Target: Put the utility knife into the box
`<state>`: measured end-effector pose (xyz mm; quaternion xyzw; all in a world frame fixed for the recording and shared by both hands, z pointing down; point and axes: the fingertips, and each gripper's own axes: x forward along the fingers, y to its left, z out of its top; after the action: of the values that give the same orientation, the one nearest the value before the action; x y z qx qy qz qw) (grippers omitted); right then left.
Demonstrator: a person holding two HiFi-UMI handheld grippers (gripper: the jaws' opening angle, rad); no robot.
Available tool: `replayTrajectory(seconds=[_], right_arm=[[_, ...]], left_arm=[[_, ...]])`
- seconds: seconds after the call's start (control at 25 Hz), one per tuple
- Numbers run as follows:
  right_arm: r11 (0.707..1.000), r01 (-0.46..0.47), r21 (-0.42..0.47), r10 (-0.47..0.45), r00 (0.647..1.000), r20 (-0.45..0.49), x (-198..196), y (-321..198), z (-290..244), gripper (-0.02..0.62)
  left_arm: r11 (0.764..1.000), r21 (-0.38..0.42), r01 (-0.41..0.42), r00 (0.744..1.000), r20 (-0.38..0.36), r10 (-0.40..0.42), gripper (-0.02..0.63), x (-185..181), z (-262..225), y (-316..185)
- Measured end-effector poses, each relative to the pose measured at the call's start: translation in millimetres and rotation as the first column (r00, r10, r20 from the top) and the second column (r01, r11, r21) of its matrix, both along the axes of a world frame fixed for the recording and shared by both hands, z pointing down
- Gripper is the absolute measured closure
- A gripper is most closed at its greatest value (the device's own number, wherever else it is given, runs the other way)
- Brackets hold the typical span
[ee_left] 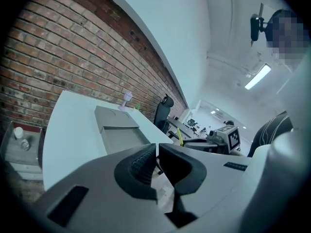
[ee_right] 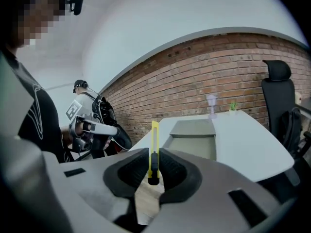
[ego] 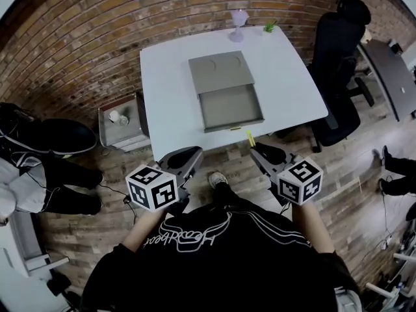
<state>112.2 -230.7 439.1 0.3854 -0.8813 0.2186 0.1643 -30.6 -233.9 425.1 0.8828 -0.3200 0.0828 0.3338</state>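
A yellow utility knife [ee_right: 154, 149] stands upright between the jaws of my right gripper [ee_right: 154, 165], which is shut on it; in the head view the utility knife [ego: 250, 138] pokes out past the right gripper [ego: 259, 149], just short of the table's near edge. The grey box [ego: 226, 90] lies on the white table [ego: 169, 103] with its drawer pulled open toward me; the box [ee_right: 194, 135] shows ahead in the right gripper view. My left gripper [ego: 192, 156] hangs below the table edge, and its jaws [ee_left: 157, 160] are shut with nothing between them.
A black office chair [ego: 338, 64] stands at the table's right. A grey bin [ego: 122, 123] sits on the floor to the left. A pale purple glass [ego: 238, 22] and a small green plant [ego: 269, 26] stand at the table's far edge. Brick wall behind.
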Motion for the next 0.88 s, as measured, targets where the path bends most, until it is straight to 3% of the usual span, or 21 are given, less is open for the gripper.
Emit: replayTrajectory(seconds=[0.36,0.56,0.88], right_arm=[[0.997,0.078,-0.019,-0.078,0.997,-0.019,-7,-95,22,0.528],[0.986,0.148,-0.078,-0.152,0.987,-0.046,-16,-126,44,0.528],[0.953,0.268,-0.144,-0.29,0.943,-0.163,-34,-159,83,0.526]], left_arm=[[0.997,-0.058,0.052,0.998,0.039,-0.05,0.565,5,19,-68],[0.992,-0.086,0.095,0.995,0.03,-0.093,0.565,3,23,-91],[0.979,-0.098,0.181,0.983,0.049,-0.176,0.565,-4,32,-119]])
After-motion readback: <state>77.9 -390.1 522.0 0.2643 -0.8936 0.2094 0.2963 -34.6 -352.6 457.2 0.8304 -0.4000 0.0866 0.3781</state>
